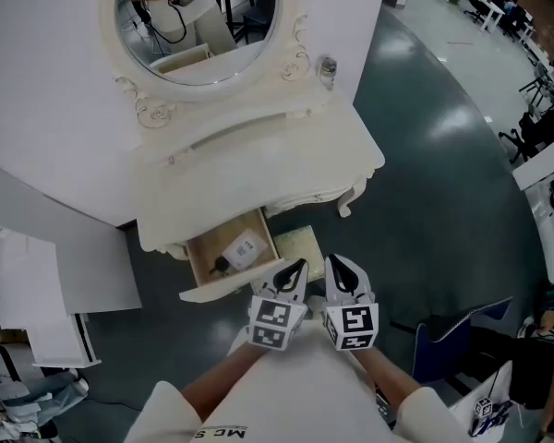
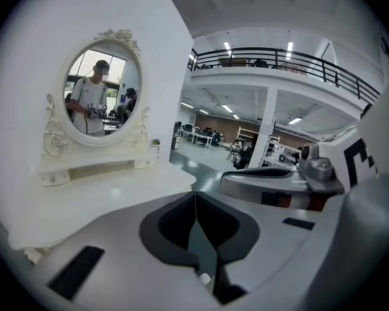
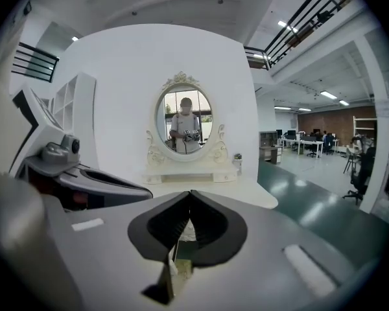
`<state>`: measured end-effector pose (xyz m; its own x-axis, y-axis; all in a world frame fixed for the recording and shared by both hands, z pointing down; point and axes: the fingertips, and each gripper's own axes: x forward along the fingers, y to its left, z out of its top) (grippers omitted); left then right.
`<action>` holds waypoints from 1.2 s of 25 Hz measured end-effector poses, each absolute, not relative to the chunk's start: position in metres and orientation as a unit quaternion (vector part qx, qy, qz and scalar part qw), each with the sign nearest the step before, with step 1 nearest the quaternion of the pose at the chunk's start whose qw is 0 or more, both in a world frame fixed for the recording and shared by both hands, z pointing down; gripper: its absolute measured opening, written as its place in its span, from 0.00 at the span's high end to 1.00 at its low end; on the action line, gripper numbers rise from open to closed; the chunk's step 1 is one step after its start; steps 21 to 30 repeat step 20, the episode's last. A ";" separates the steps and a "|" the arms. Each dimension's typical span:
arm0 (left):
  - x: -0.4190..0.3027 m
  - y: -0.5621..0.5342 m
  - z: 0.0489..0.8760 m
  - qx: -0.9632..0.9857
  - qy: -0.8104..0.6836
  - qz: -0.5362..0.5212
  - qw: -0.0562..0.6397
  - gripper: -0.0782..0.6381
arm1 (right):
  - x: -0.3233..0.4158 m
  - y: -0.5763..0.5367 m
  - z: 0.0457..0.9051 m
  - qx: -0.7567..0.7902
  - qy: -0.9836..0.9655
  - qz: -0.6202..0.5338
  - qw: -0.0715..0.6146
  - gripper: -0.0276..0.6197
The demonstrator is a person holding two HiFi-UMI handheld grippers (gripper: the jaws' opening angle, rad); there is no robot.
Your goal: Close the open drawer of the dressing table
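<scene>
- Cream wooden drawer [image 1: 223, 290] hangs open under the white dressing table [image 1: 258, 160], at ten o'clock from my grippers.
- My left gripper [image 1: 298, 268] and right gripper [image 1: 336, 264] both have fingers pressed together, empty.

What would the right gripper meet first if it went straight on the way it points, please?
Most likely the dressing table: the right gripper, fingers shut, aims at its front just right of the open drawer. Depth is unclear, so that is a judgement.
</scene>
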<state>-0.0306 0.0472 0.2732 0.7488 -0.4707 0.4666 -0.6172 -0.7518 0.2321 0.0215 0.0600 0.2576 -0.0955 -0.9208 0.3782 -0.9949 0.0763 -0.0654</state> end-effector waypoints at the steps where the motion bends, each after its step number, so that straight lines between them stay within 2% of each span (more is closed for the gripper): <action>1: -0.031 0.049 0.274 0.916 -0.295 0.196 0.188 0.88 | 0.020 0.063 0.259 0.663 -0.723 0.156 0.121 0.95; 30: -0.043 0.054 0.271 0.921 -0.288 0.192 0.178 0.88 | 0.000 0.081 0.269 0.664 -0.717 0.175 0.117 0.95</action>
